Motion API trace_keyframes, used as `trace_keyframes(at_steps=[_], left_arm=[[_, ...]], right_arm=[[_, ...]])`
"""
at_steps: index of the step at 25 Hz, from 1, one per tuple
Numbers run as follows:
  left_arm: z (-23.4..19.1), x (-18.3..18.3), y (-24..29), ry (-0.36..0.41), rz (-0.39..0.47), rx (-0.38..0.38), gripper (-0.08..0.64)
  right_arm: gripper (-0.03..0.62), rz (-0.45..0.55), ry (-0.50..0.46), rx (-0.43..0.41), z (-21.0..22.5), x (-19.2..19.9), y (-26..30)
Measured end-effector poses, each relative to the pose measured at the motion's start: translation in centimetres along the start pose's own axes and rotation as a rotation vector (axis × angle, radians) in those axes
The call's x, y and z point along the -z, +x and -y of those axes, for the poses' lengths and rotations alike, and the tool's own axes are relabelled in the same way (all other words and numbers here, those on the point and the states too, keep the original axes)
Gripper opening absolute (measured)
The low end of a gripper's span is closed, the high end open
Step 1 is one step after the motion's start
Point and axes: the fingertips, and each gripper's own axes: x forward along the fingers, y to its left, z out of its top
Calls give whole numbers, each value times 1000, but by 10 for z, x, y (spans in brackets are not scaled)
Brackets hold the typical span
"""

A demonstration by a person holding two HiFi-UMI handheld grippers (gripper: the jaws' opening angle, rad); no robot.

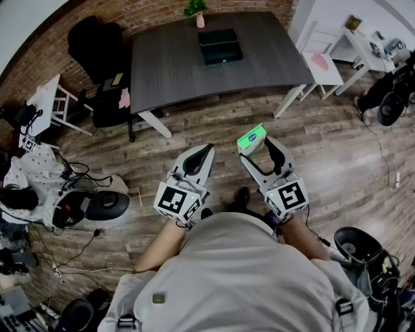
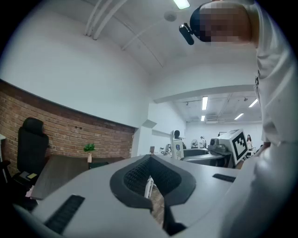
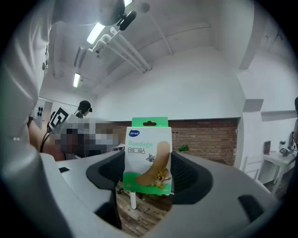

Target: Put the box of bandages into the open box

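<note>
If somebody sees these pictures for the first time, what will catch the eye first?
The bright green box of bandages stands out first, held upright between the jaws of the right gripper, above the wooden floor. Next comes the dark open box far ahead on the grey table, beside a small potted plant.

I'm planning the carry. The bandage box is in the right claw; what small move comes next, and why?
Probably a step forward, bringing the right claw toward the table. The claw is clamped on the box of bandages, but the open box lies near the table's far edge, with a stretch of floor in between.
</note>
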Motion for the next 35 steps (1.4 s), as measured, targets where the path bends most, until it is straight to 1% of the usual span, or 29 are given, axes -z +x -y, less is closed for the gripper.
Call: trace_keyframes(at_steps=[5,9,11,15,18,23,29,31,35], left_arm=[[11,0,29,9,8,-12,15],[23,0,59,19,12,-26,15],[30,-1,74,25,13,-32,15],[38,2,101,41,8,-41,15],[46,3,121,37,8,-47,15],[59,1,150,50,6,-44,15],[49,0,190,62,-2,-34,15],[44,2,200,63,-7,-25,15],[33,0,213,41,5,-14,15]], right_arm=[[301,17,0,-16,29,0,-6],[301,32,12,-8,63,3,-16],[301,38,1,-9,78,5,-20],[301,47,-5,-29,102,8,-23],[301,55,-1,-39,120,11,-29],[301,69,-2,-43,149,10,-36],[301,54,5,-16,190,19,-23],[301,51,6,-11,198,21,-17],[301,45,2,-3,208,22,-6]])
